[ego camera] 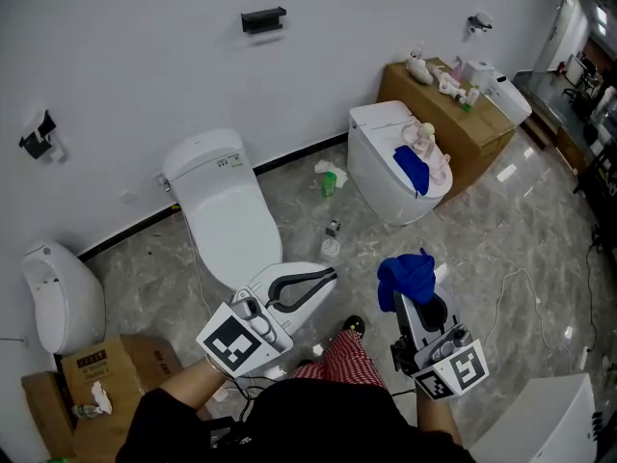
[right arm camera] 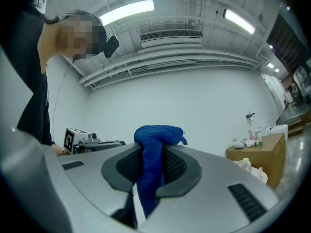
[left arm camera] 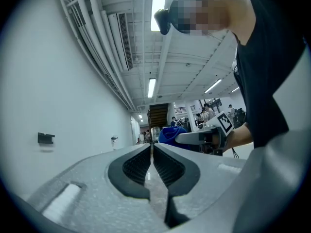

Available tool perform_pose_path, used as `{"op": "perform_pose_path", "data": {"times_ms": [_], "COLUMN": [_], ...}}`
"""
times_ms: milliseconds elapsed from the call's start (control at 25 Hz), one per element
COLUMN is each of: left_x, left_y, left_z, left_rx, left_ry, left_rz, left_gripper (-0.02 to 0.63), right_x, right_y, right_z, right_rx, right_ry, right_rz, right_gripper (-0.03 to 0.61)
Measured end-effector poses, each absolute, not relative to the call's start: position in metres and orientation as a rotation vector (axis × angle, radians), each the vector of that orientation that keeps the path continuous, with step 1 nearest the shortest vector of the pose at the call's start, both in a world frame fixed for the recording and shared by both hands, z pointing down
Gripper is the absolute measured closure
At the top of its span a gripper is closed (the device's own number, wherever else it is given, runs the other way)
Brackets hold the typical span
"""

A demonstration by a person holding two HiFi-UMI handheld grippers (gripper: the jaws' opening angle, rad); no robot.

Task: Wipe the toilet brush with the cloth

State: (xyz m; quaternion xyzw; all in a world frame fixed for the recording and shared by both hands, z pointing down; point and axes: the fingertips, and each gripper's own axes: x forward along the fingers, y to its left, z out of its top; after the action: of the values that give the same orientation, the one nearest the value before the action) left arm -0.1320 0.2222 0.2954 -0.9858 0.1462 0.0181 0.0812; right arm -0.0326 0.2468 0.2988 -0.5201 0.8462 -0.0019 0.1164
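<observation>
Left gripper (ego camera: pixel 328 280): jaws are pressed flat together with nothing between the ribbed pads (left arm camera: pixel 137 166). It sits low at about 11 o'clock from the person's body and points roughly level.
Right gripper (ego camera: pixel 415 302): at about 1 o'clock from the person, with its jaws clamped tight on the cloth.
Cloth (ego camera: pixel 407 273): deep blue and bunched. A rounded wad bulges out past the jaw tips, and a strip of it runs back down between the pads.
Between the grippers: they are side by side, tips near each other but not touching, and each one shows in the other's view.
Toilet (ego camera: pixel 227 210): white, lid down, backed against the wall (ego camera: pixel 145 56) at 11 o'clock, just beyond the left gripper.
Second toilet (ego camera: pixel 381 172): white, further off at 1 o'clock. On its lid lie a spare blue cloth (ego camera: pixel 413 170) and some pale pink items I cannot identify.
Cabinet (ego camera: pixel 477 128): wood-coloured and standing right behind the second toilet, with small white and pink odds and ends on top.
Green bottle (ego camera: pixel 329 185): on the floor (ego camera: pixel 521 230) at 12 o'clock, between the two toilets and beside a crumpled white scrap.
Cardboard box (ego camera: pixel 111 369): open, down at 8 o'clock, with a white scrap lying on it.
Floor: grey marbled tile — glossy, with window light reflected out at 2 o'clock.
</observation>
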Motion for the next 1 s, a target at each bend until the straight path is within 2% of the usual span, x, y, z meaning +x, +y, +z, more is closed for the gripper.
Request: {"op": "perform_pose_path", "data": {"times_ms": [1000], "left_x": [-0.056], "left_y": [0.075], "left_z": [0.321], "left_rx": [-2.950], "left_ry": [0.683], "left_rz": [-0.027], "left_gripper": [0.606], "right_x": [0.053], "right_y": [0.092], "right_z": [0.332], "right_rx": [-1.406], "right_ry": [2.556], "right_rz": [-0.115], "right_gripper": [0.500]}}
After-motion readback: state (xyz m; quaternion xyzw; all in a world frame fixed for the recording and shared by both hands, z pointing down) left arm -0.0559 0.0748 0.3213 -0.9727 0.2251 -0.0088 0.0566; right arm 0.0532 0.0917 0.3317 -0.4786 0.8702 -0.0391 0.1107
